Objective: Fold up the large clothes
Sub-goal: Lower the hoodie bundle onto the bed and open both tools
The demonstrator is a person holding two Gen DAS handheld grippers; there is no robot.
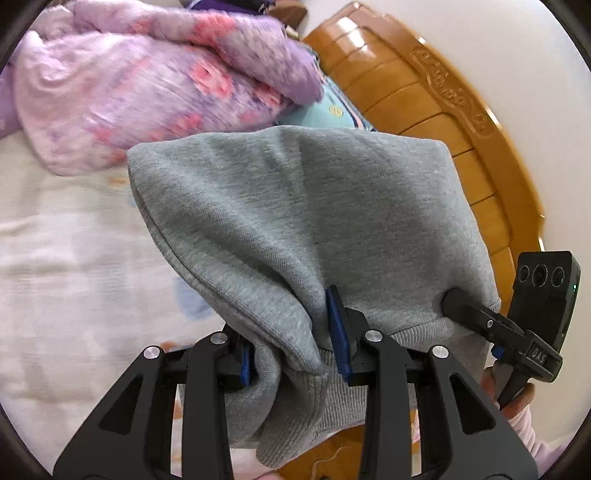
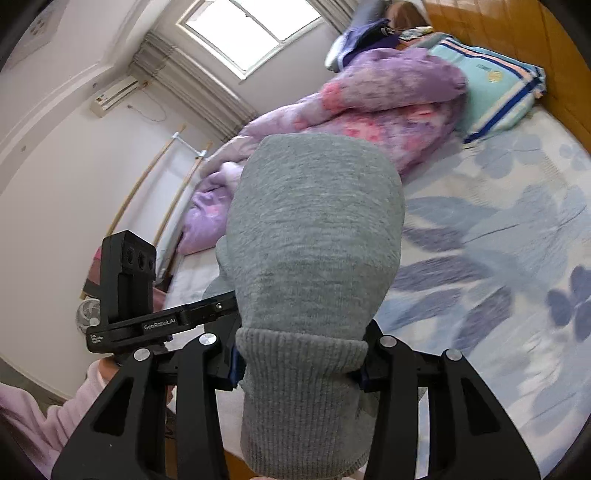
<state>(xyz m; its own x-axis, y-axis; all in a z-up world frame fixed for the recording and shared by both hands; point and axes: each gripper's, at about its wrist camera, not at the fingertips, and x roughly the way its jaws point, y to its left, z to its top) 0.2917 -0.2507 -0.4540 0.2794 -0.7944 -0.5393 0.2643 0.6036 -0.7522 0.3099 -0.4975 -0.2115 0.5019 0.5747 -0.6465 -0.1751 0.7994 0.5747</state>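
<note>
Bedroom: bed (image 2: pixel 498 221) with floral sheet ahead of the jaws; purple quilt (image 2: pixel 369 110); striped pillow (image 2: pixel 495 88); wooden headboard (image 1: pixel 424 92); bright window (image 2: pixel 255 29); wall air conditioner (image 2: pixel 114 94); white walls.

hidden: my left gripper's (image 1: pixel 295 354) fingertips, under the grey knit sweatshirt (image 1: pixel 306 221)
blurred: I see the purple-pink floral quilt (image 1: pixel 147 85) smeared, upper left
cut off: sweatshirt hem, bottom edge
</note>
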